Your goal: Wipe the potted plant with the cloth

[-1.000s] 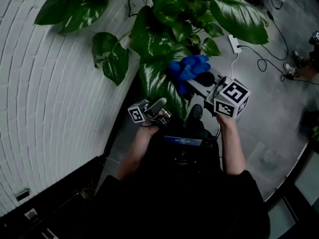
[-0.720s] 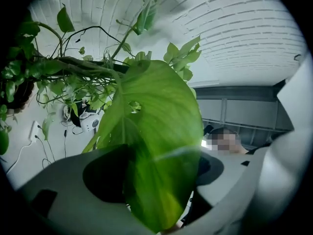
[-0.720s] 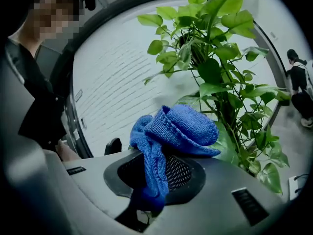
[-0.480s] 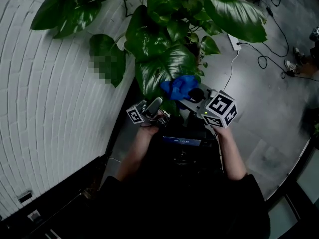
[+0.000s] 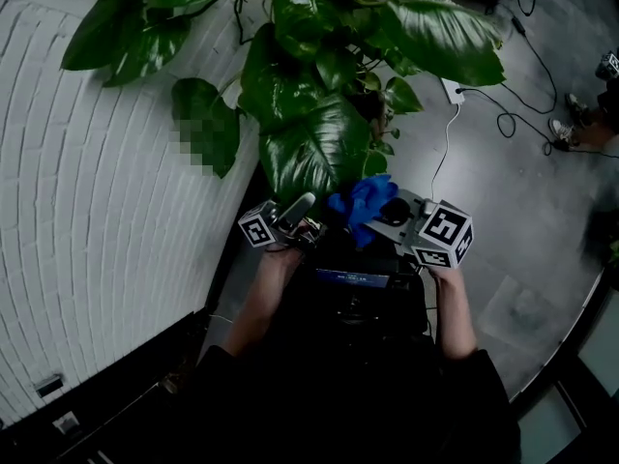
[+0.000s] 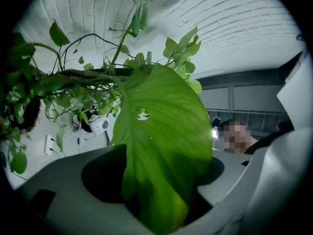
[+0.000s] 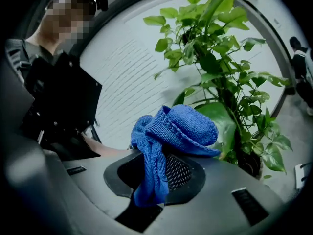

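My right gripper (image 5: 385,213) has drawn the cloth (image 5: 361,204) off the tip of the big leaf (image 5: 311,153), down to centre frame — that stroke looks done. Its jaws pinch the nubby blue terry; my left gripper (image 5: 293,218) clamps that glossy, broad blade of the potted plant (image 5: 319,46).

Both forearms reach forward from the torso, close together and bare below dark sleeves. The left hand (image 5: 282,251) holds the left gripper (image 5: 295,213), its 2 jaws closed on a leaf (image 6: 166,146). The right hand (image 5: 441,275) holds the right gripper (image 5: 387,211) just beside the left, its 2 jaws clamped on a blue cloth (image 7: 171,131).
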Tool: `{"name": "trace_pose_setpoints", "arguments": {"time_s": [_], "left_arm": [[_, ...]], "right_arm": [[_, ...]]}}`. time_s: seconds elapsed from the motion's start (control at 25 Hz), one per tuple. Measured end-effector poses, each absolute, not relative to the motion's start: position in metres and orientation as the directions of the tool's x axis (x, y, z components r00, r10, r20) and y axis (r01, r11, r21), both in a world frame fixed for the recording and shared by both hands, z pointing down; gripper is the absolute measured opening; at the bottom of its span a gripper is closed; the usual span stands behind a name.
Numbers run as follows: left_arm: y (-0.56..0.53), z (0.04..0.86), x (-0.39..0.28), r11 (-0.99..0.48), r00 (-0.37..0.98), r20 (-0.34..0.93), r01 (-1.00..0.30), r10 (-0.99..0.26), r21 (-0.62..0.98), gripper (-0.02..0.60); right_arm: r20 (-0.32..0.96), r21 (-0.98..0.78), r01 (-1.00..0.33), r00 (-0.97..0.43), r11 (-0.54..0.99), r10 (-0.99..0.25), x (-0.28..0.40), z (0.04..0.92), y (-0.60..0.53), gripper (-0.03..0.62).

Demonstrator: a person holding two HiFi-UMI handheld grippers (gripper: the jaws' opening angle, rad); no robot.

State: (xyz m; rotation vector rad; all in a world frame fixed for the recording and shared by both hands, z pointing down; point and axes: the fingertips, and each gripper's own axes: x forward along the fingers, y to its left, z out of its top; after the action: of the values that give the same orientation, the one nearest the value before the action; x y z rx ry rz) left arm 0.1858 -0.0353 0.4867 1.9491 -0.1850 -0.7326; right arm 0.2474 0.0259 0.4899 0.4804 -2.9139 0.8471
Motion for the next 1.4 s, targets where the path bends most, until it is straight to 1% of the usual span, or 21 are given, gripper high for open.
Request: {"name": "trace_pose_setpoints", "arguments": {"time_s": [0.08,0.16,0.28,0.4,0.48,0.52,0.56,0.6,0.64,0.68,0.72,0.76,0.8,0.84,0.88,0.96,1.0,1.12,1.16,1.24,1.4], "left_arm": [[-0.039,0.494,0.175,-0.490,0.816,-0.353,0.100,-0.458,0.866,0.388],[-0.044,0.492,0.165,-0.504,0.817,-0.323,0.046,-0.478,0.863,0.396],[-0.051,0.483,0.163,-0.543,0.829,-0.301,-0.004,-0.472,0.840,0.396],[-0.057,0.480,0.170,-0.544,0.829,-0.279,-0.036,-0.484,0.839,0.387],[-0.061,0.473,0.176,-0.544,0.817,-0.285,-0.042,-0.502,0.838,0.337],[-0.062,0.470,0.178,-0.547,0.812,-0.291,-0.042,-0.507,0.836,0.302],[-0.063,0.469,0.179,-0.547,0.809,-0.294,-0.040,-0.509,0.836,0.258],[-0.064,0.469,0.179,-0.545,0.808,-0.297,-0.035,-0.509,0.838,0.236],[-0.066,0.470,0.178,-0.540,0.806,-0.299,-0.029,-0.510,0.841,0.194],[-0.068,0.471,0.177,-0.533,0.805,-0.301,-0.023,-0.511,0.846,0.172],[-0.069,0.472,0.174,-0.525,0.804,-0.303,-0.014,-0.511,0.851,0.172],[-0.070,0.472,0.172,-0.520,0.804,-0.308,-0.001,-0.508,0.854,0.172],[-0.069,0.471,0.170,-0.518,0.806,-0.319,0.018,-0.499,0.855,0.173],[-0.068,0.469,0.170,-0.521,0.809,-0.334,0.040,-0.484,0.852,0.197],[-0.067,0.467,0.171,-0.527,0.813,-0.348,0.060,-0.467,0.848,0.226],[-0.066,0.469,0.175,-0.536,0.833,-0.334,0.055,-0.441,0.843,0.235],[-0.067,0.473,0.177,-0.535,0.845,-0.306,0.028,-0.438,0.844,0.219],[-0.071,0.488,0.175,-0.505,0.849,-0.251,-0.022,-0.465,0.863,0.113],[-0.072,0.492,0.173,-0.493,0.846,-0.245,-0.024,-0.473,0.869,0.091],[-0.071,0.497,0.169,-0.482,0.846,-0.230,-0.036,-0.482,0.875,0.070],[-0.071,0.499,0.162,-0.482,0.842,-0.223,-0.050,-0.492,0.875,0.058]], "right_arm": [[0.094,-0.523,-0.340,-0.934,0.781,-0.344,0.273,0.475,0.013,0.107],[0.068,-0.513,-0.389,-0.907,0.765,-0.415,0.297,0.462,-0.005,0.107],[0.045,-0.488,-0.464,-0.859,0.739,-0.510,0.317,0.445,-0.039,0.107],[0.003,-0.466,-0.501,-0.826,0.729,-0.564,0.317,0.419,-0.072,0.107],[-0.048,-0.457,-0.498,-0.813,0.737,-0.580,0.314,0.396,-0.088,0.107],[-0.099,-0.470,-0.475,-0.810,0.744,-0.579,0.314,0.382,-0.094,0.107],[-0.175,-0.492,-0.426,-0.806,0.759,-0.566,0.316,0.366,-0.097,0.107],[-0.271,-0.512,-0.355,-0.797,0.782,-0.540,0.321,0.349,-0.097,0.107],[-0.369,-0.514,-0.280,-0.781,0.811,-0.504,0.328,0.331,-0.094,0.107],[-0.448,-0.497,-0.222,-0.762,0.839,-0.467,0.336,0.315,-0.090,0.107],[-0.491,-0.469,-0.201,-0.750,0.860,-0.443,0.343,0.305,-0.084,0.107],[-0.492,-0.445,-0.218,-0.751,0.869,-0.441,0.348,0.302,-0.079,0.107],[-0.452,-0.432,-0.266,-0.763,0.862,-0.462,0.349,0.307,-0.078,0.107],[-0.380,-0.429,-0.329,-0.779,0.841,-0.499,0.348,0.320,-0.083,0.107],[-0.291,-0.433,-0.395,-0.790,0.810,-0.540,0.344,0.338,-0.091,0.107],[-0.123,-0.441,-0.495,-0.792,0.748,-0.597,0.331,0.375,-0.112,0.107],[-0.064,-0.443,-0.527,-0.788,0.726,-0.612,0.323,0.391,-0.122,0.107],[0.052,-0.423,-0.577,-0.785,0.699,-0.617,0.297,0.425,-0.148,0.107],[0.084,-0.414,-0.580,-0.792,0.702,-0.605,0.286,0.435,-0.156,0.107],[0.131,-0.409,-0.569,-0.810,0.714,-0.571,0.262,0.450,-0.174,0.107],[0.171,-0.374,-0.556,-0.828,0.742,-0.534,0.224,0.457,-0.205,0.107]]}}
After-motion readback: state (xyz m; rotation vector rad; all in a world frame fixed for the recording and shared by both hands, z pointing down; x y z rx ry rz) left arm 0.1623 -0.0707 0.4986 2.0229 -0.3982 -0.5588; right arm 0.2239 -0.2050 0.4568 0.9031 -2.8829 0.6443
